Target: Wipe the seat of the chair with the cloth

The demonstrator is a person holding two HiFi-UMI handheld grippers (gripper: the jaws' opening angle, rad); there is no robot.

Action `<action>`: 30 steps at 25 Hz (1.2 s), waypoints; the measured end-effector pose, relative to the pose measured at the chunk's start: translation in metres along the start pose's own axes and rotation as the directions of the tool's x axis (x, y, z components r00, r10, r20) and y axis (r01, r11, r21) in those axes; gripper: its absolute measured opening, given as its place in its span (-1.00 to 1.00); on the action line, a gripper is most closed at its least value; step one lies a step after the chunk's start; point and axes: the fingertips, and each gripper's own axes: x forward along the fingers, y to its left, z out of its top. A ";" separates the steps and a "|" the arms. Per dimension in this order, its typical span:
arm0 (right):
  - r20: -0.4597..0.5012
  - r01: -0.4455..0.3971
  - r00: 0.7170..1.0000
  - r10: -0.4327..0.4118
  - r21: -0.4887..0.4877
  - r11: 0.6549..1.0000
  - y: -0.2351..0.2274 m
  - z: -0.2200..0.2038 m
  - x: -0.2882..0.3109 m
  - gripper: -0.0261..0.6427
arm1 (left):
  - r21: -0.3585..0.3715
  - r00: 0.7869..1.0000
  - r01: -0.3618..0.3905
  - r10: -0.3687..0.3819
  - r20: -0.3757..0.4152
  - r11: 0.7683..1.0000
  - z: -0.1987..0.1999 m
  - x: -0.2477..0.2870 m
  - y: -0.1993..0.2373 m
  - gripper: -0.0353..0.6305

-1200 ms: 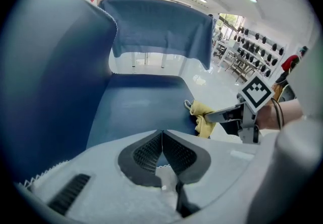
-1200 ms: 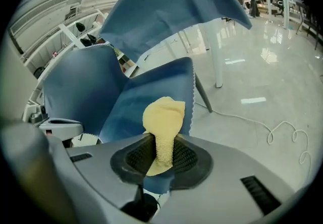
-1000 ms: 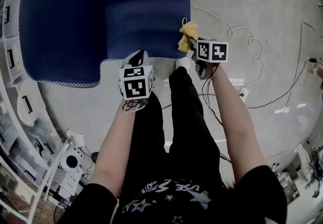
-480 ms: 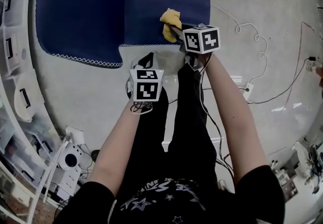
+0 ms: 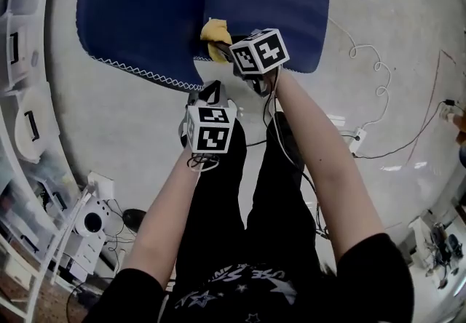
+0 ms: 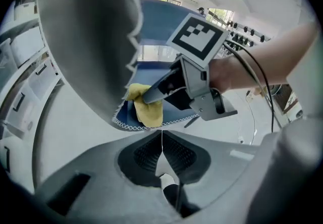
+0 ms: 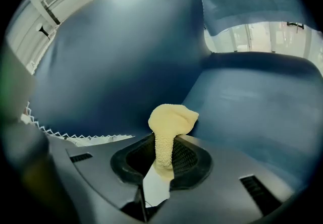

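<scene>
The right tongs (image 7: 162, 161) clamp the bunched yellow cloth (image 7: 171, 119) against the blue chair seat (image 5: 280, 12) — the left tongs (image 6: 161, 143) hang nearby, closed and empty.

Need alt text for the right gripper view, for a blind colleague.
The right tongs are shut on a bunched yellow knit cloth, centred low in the frame. Behind it, a dark blue fabric chair fills the view, with white zigzag stitching at lower left.
</scene>
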 end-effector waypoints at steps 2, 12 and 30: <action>-0.032 -0.018 0.999 0.018 0.008 1.000 0.004 -0.009 0.007 -0.72 | -0.021 1.000 -0.015 0.015 0.000 1.000 -0.003 -0.003 0.005 -0.83; -0.064 0.094 0.993 -0.094 -0.005 0.996 -0.033 -0.039 -0.019 -0.72 | -0.042 1.000 -0.011 0.011 -0.018 0.999 -0.004 -0.002 -0.016 -0.83; -0.050 0.257 0.966 -0.252 0.135 0.957 -0.135 -0.119 -0.147 -0.72 | -0.020 1.000 -0.022 0.022 -0.022 1.000 0.026 0.011 -0.093 -0.83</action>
